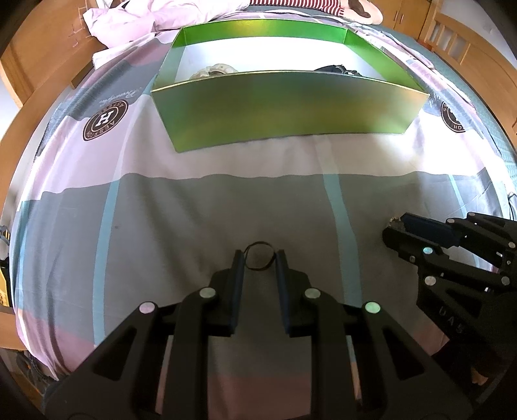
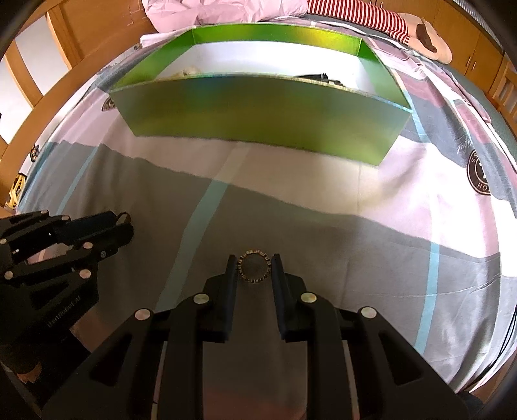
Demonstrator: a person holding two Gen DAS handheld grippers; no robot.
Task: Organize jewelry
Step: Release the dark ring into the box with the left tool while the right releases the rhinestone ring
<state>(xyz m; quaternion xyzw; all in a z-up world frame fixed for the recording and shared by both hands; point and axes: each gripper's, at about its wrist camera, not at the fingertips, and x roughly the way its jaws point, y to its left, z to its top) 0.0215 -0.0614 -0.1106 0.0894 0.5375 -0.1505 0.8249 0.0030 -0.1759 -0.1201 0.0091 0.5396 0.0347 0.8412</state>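
Note:
In the left wrist view my left gripper (image 1: 259, 257) is shut on a thin black ring band (image 1: 260, 247), held between its fingertips above the bedsheet. In the right wrist view my right gripper (image 2: 254, 261) is shut on a beaded bracelet (image 2: 254, 253) of dark and gold links. The right gripper also shows at the right of the left wrist view (image 1: 395, 227), and the left gripper at the left of the right wrist view (image 2: 124, 223). A green open box (image 1: 284, 106) (image 2: 258, 110) stands ahead on the bed. It holds a pale bracelet (image 1: 215, 71) at the left and a dark item (image 1: 336, 69) at the right.
The bed has a pink, grey and white sheet (image 1: 226, 200) with round logo prints (image 1: 105, 120). A crumpled pink duvet (image 1: 135, 22) and a striped plush toy (image 2: 404, 26) lie behind the box. Wooden bed frame and cupboards (image 1: 468, 42) surround the bed.

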